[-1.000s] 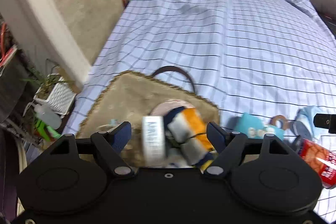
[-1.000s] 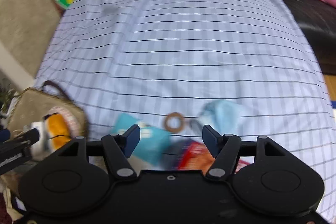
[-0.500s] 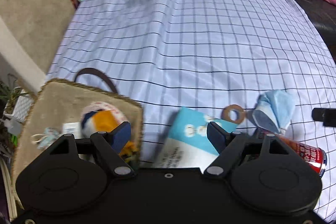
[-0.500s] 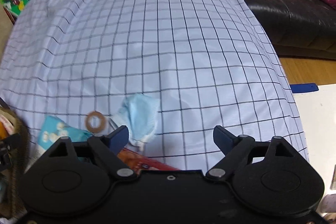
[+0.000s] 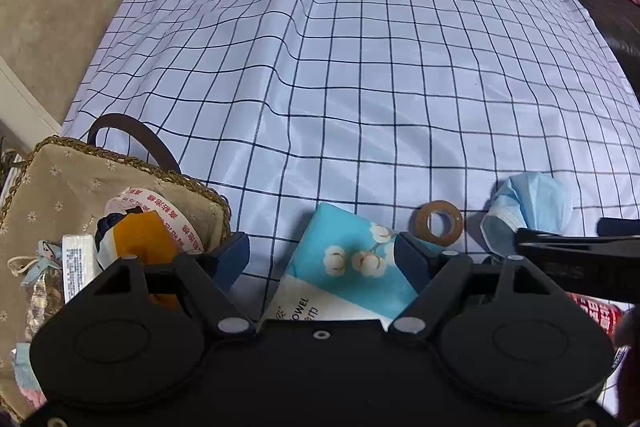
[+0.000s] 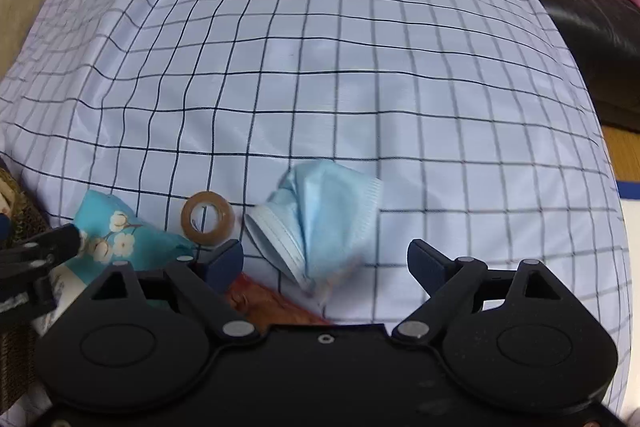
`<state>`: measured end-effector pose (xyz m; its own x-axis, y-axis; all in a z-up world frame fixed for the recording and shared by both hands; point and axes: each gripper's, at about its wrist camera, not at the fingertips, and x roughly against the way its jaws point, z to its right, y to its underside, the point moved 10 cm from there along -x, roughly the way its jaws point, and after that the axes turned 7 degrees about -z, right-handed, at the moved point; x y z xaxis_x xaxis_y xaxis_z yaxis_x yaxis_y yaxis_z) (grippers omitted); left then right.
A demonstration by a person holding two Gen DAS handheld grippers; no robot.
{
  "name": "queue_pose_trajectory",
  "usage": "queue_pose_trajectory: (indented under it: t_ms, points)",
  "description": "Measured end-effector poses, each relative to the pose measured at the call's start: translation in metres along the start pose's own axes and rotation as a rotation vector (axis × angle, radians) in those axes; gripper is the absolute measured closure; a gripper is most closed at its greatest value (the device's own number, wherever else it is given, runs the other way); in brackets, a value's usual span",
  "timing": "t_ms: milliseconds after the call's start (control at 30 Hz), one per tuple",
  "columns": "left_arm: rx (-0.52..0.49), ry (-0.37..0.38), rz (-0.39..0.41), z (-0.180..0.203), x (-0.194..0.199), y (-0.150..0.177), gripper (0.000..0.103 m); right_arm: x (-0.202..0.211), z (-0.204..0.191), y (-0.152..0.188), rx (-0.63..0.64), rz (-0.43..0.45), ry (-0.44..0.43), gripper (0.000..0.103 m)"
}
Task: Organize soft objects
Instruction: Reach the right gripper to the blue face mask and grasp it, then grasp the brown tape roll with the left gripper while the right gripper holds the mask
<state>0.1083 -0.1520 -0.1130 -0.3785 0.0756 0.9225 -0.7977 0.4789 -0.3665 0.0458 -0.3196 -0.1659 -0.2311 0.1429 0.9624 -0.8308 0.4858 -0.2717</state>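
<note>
I see one crumpled blue mask (image 6: 320,215) low centre, between wide right gripper (image 6: 325,263) jaws — untouched. One glossy tissue pack (image 5: 352,267) between open left gripper (image 5: 322,261) jaws. One tape ring (image 6: 207,218); one woven basket (image 5: 60,187), lower left.

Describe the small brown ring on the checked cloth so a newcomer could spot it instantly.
Start at the checked cloth and follow its near edge, where loose items lie in a row right of the woven basket. The brown ring lies flat between the teal tissue pack and the crumpled blue face mask. It is the only round, open-centred, tan item there.
</note>
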Motion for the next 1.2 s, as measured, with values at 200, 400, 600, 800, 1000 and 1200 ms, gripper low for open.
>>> queue_pose_trajectory:
  t_ms: [200,400,600,800,1000,1200]
  points:
    - [0.029,0.006,0.005,-0.009,-0.001,-0.004,0.027,-0.035,-0.006,-0.012,-0.011,-0.044,0.027,0.014]
    - [0.047,0.007,-0.012,-0.013,-0.009,-0.006,0.027,-0.052,-0.001,-0.017,-0.014,-0.06,0.044,0.053]
    - [0.036,0.018,-0.016,-0.007,-0.012,-0.007,0.027,-0.034,0.025,-0.022,-0.088,-0.027,0.047,0.068]
    - [-0.026,0.016,-0.018,0.017,-0.016,-0.007,0.027,-0.017,0.062,-0.021,-0.178,-0.03,0.064,0.068]
    - [-0.086,0.021,-0.021,0.053,-0.03,-0.013,0.027,-0.006,0.096,-0.011,-0.211,-0.029,0.087,0.067]
    - [-0.088,0.033,-0.04,0.075,-0.049,-0.019,0.026,0.01,0.118,0.007,-0.2,-0.004,0.091,0.066]
